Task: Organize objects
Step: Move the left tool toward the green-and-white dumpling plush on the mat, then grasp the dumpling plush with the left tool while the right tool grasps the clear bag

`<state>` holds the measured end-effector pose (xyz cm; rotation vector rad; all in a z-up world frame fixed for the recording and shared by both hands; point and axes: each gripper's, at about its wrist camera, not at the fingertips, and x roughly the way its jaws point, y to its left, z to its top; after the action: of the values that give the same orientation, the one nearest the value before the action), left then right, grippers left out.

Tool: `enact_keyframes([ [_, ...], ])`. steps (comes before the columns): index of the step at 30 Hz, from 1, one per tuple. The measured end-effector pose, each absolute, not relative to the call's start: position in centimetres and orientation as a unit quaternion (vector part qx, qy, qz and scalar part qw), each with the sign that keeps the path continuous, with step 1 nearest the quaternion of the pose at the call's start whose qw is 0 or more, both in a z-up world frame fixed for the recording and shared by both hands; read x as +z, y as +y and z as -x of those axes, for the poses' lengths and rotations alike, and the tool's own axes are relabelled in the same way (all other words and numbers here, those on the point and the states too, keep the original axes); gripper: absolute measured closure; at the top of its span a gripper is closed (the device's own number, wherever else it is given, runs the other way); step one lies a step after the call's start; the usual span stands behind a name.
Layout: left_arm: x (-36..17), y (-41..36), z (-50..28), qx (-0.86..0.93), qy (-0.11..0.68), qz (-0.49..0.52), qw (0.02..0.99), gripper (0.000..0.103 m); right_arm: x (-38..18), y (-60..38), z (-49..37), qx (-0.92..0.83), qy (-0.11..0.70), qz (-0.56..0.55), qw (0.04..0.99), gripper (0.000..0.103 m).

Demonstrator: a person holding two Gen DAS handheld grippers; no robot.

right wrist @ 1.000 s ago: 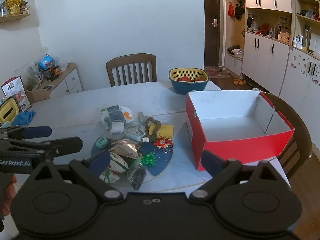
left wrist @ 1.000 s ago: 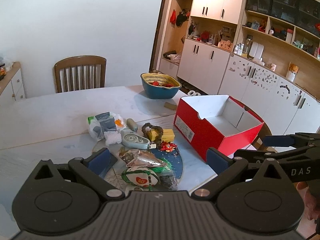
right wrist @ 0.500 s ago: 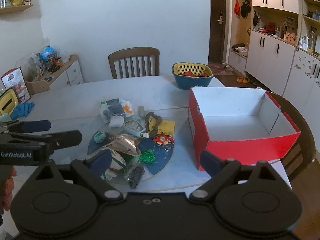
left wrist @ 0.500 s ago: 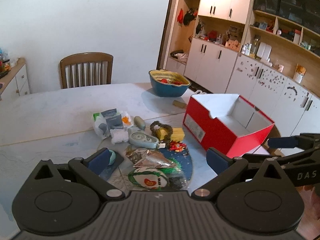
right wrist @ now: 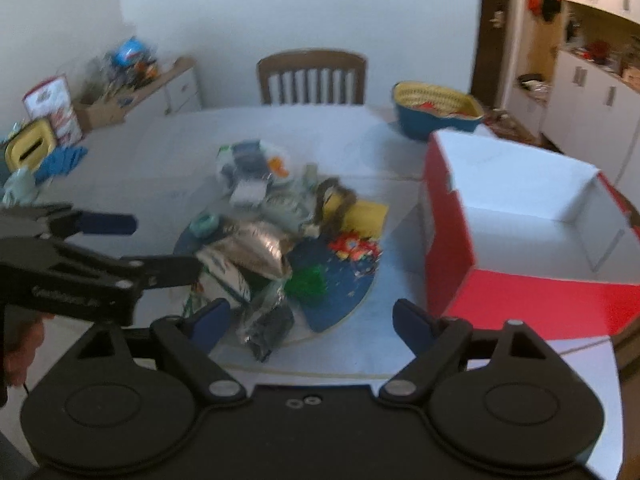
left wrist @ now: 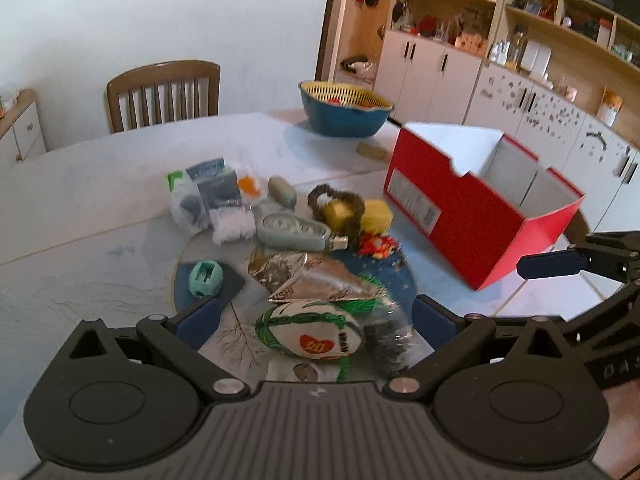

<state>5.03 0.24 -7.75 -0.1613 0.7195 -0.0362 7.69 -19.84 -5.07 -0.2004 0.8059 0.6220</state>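
Left wrist view: your left gripper [left wrist: 316, 318] has dropped closer to the pile, fingers spread and empty over the small rugby ball [left wrist: 310, 335]

Since a second ago the clutter fills more of your view, so the first pick looks close. The ball lies on the blue round mat [left wrist: 400, 276], touching the foil packet [left wrist: 310, 274] and a clear bag of dark bits [left wrist: 386, 338] that may snag. Your right gripper [right wrist: 312, 320] is also released, holding nothing. The red box [left wrist: 476, 216] stands empty, well apart to your right, beyond it the blue basket [left wrist: 344, 110]
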Motion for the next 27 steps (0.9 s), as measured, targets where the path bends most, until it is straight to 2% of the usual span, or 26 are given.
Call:
enact_keyframes([
  [6, -10.1, 0.7, -6.9, -0.018, 0.377, 0.089, 0.922, 0.001, -7.3, -19.0, -8.9, 0.352, 0.406, 0.113, 0.836, 0.017],
  [10, -11.1, 0.9, -8.0, -0.019, 0.393, 0.101, 0.914, 0.006, -8.6, -18.3, -9.6, 0.379, 0.417, 0.117, 0.818, 0.02],
  [17, -12.2, 0.9, -9.2, -0.025, 0.415, 0.112, 0.903, 0.024, -10.7, -17.0, -11.2, 0.403, 0.433, 0.128, 0.796, 0.029],
  [19, -12.3, 1.0, -9.2, -0.026, 0.415, 0.114, 0.902, 0.026, -11.0, -16.8, -11.4, 0.411, 0.434, 0.125, 0.792, 0.032],
  [23, -12.3, 1.0, -9.2, -0.025, 0.415, 0.119, 0.902, 0.029, -11.3, -16.4, -11.5, 0.424, 0.435, 0.128, 0.784, 0.039],
  [27, -12.2, 1.0, -9.2, -0.025, 0.415, 0.122, 0.901, 0.032, -11.5, -16.4, -11.5, 0.425, 0.439, 0.124, 0.782, 0.055],
])
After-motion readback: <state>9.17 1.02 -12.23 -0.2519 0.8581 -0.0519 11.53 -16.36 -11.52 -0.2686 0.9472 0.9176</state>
